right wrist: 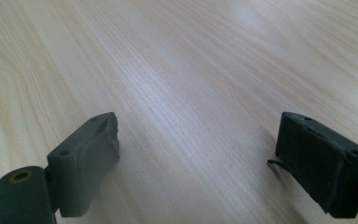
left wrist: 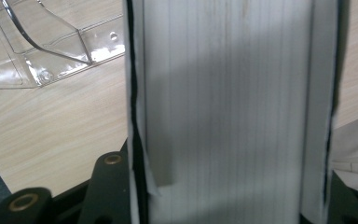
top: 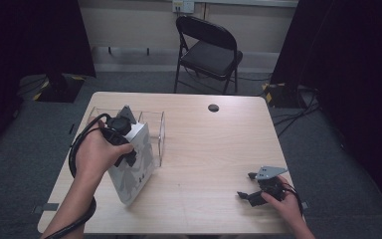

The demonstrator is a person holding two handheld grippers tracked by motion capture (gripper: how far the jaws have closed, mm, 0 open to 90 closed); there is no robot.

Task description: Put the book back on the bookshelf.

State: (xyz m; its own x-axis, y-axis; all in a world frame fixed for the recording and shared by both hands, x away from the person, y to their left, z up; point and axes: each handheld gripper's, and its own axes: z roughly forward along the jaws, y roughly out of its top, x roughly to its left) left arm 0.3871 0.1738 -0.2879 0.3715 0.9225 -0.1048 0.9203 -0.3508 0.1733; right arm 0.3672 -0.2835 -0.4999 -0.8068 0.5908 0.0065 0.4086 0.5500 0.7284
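Keep the left claw (top: 124, 144) clamped square on the book (top: 132, 172) w/ its page edges between the jaws; tip it slowly toward the clear acrylic stand (top: 156, 134) near the worktop's (top: 219, 149) left edge. White cover, grey figures, probably hardback. Right claw (right wrist: 196, 154) idles open, front-right.

A thick white book (top: 132, 172) with grey figures on its cover stands tilted beside the clear plastic rack (top: 157, 130).
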